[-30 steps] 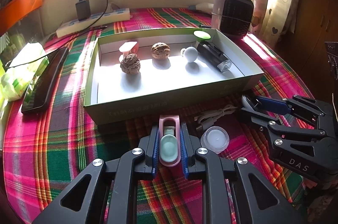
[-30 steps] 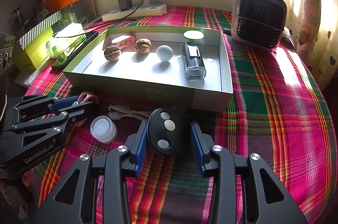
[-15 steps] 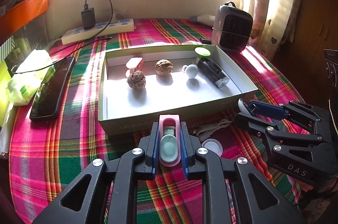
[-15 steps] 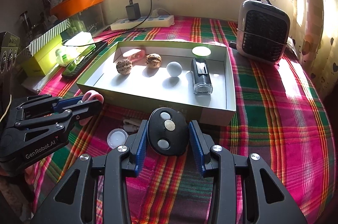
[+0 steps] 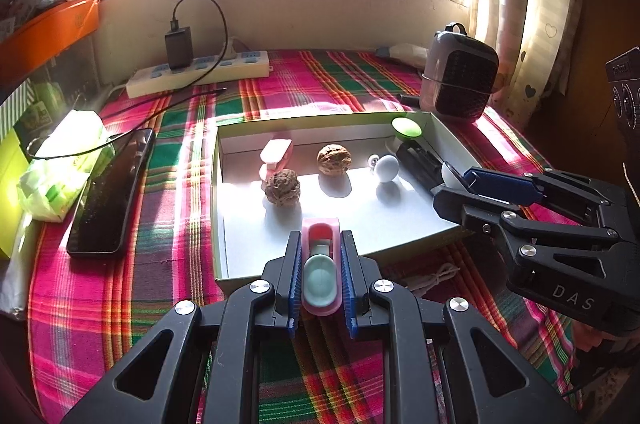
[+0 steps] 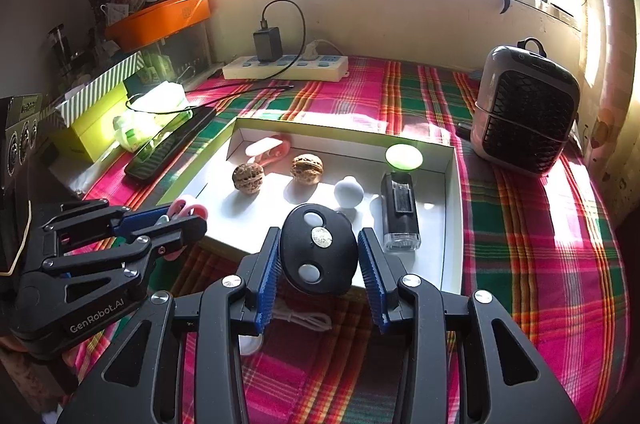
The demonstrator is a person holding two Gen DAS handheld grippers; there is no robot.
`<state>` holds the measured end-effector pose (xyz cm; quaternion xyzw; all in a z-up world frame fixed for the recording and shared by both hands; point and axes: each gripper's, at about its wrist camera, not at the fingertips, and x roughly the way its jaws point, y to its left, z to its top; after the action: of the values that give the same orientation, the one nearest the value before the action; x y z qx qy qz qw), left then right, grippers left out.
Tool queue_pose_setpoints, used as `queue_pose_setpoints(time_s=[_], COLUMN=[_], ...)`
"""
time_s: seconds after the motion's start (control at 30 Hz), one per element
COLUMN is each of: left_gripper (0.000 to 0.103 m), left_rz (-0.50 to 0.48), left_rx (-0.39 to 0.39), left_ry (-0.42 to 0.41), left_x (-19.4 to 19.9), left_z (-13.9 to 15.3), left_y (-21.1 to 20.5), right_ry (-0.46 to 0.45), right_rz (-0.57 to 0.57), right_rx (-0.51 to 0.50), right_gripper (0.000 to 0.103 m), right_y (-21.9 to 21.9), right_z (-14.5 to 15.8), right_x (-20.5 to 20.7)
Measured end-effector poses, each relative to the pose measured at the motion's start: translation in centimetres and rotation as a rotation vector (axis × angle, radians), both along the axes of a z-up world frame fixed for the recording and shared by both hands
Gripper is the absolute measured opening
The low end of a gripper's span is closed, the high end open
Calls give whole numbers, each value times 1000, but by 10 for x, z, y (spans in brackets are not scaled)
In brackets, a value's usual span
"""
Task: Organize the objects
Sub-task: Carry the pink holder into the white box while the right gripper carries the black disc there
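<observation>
My left gripper (image 5: 320, 278) is shut on a small pink case with a pale green inlay (image 5: 321, 264), held above the near wall of the green-rimmed white tray (image 5: 400, 252). My right gripper (image 6: 318, 266) is shut on a black oval remote with round buttons (image 6: 318, 256), held above the tray's near wall (image 6: 452, 288). In the tray lie two walnuts (image 5: 282, 187) (image 5: 334, 159), a white knob (image 5: 386, 168), a pink case (image 5: 276, 151), a black device (image 6: 400, 214) and a green-topped item (image 6: 404, 156).
A white cable (image 6: 304, 320) and a white round lid (image 6: 250, 344) lie on the plaid cloth below the grippers. A phone (image 5: 110, 191), a power strip (image 5: 200, 71), a small heater (image 6: 524, 107) and a green tissue pack (image 5: 60, 163) surround the tray.
Both grippers have risen from the cloth with their objects and moved forward toward the tray; the lid and cable stayed on the cloth.
</observation>
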<state>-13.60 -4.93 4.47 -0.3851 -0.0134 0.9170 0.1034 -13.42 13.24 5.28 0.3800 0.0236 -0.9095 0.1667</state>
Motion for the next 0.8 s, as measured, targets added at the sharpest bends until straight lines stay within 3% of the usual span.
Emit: queue_pose_setpoints(time_s=[0.23,0.8], left_gripper=[16,16], left_rz=[10,18], left_rx=[1,-14], left_ry=[-8,-41], left_x=[-13,-36], left_z=[-3,-16], left_y=[-3,-4], right_ry=[-31,-127], right_rz=[44,116], right_rx=[-23,26], right_gripper=[40,40], right_y=[-10,-33], right_z=[-5,-31], right_x=[-28,-68])
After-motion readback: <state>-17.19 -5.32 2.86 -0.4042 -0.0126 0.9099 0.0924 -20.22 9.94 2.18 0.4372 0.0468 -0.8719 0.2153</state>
